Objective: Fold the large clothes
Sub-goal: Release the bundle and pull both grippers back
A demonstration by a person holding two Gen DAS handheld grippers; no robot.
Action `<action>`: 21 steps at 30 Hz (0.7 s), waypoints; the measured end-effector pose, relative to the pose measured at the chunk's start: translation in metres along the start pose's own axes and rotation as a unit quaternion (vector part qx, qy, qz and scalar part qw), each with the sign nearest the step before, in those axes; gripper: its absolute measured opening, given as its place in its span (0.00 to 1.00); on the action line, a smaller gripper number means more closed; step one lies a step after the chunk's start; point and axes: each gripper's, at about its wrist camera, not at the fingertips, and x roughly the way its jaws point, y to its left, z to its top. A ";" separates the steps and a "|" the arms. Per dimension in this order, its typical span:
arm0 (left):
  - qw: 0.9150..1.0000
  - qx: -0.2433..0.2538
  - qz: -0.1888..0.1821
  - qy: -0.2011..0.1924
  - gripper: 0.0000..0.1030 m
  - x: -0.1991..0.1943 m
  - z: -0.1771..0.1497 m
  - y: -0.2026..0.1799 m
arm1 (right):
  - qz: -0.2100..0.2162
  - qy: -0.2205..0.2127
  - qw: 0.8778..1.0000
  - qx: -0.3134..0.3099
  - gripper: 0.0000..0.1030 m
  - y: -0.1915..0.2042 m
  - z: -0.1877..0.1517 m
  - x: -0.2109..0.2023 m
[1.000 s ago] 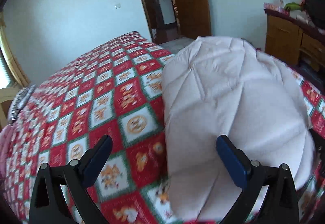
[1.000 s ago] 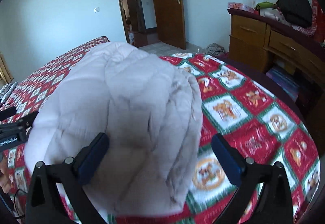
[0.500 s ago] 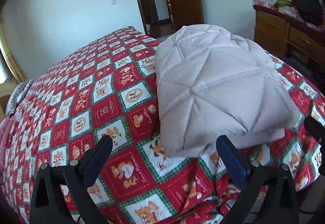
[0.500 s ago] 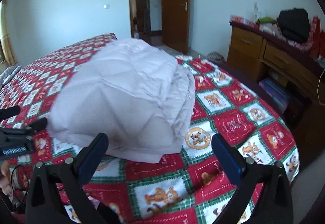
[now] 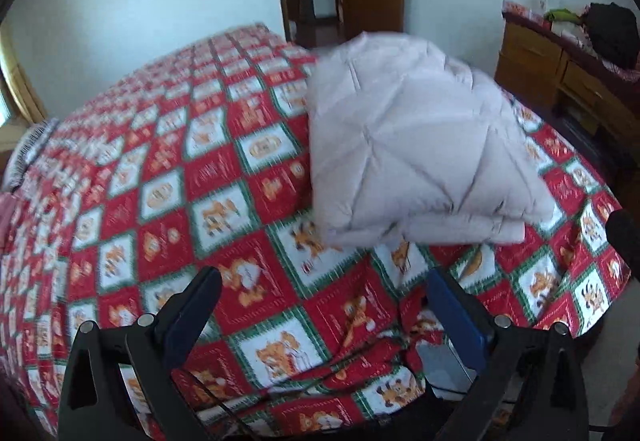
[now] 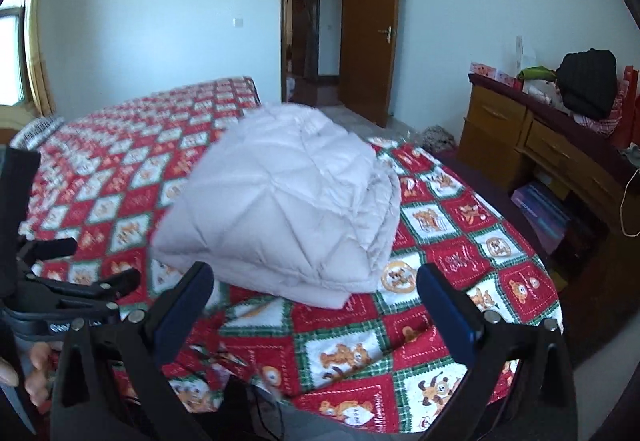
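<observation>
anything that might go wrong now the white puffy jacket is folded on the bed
The folded white jacket lies near the foot corner of the patterned bedspread, so a nudge might slide it off. Its stacked layers look puffy and may spring open. Both the left gripper and right gripper hang open, holding nothing down.

Quilted matt coat (image 6: 288,209), puffy cloth; printed cotton-looking bedspread (image 6: 452,253); varnished wood dresser (image 6: 516,137); gripper pads (image 5: 456,309), probably rubbery.

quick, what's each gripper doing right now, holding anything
Left gripper: open, holding nothing, short of the folded white quilted coat.
Right gripper: open, holding nothing, with the coat on the bedspread ahead.
</observation>
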 end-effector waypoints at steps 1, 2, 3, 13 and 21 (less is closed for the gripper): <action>1.000 -0.001 0.004 -0.020 0.99 -0.010 0.001 0.000 | 0.001 -0.008 1.000 0.001 1.00 0.001 0.001 -0.004; 0.999 -0.002 0.005 -0.037 0.99 -0.019 0.002 0.002 | 0.004 -0.022 1.000 0.003 1.00 0.001 0.004 -0.011; 0.998 -0.005 0.005 -0.059 0.99 -0.029 0.004 0.003 | 0.005 -0.038 0.999 0.006 1.00 0.001 0.007 -0.019; 0.972 -0.004 0.030 -0.232 0.99 -0.102 0.011 0.007 | 0.000 -0.163 0.986 0.034 1.00 -0.004 0.021 -0.068; 0.970 -0.016 0.024 -0.243 0.99 -0.111 0.015 0.011 | -0.005 -0.189 0.981 0.042 1.00 -0.007 0.023 -0.071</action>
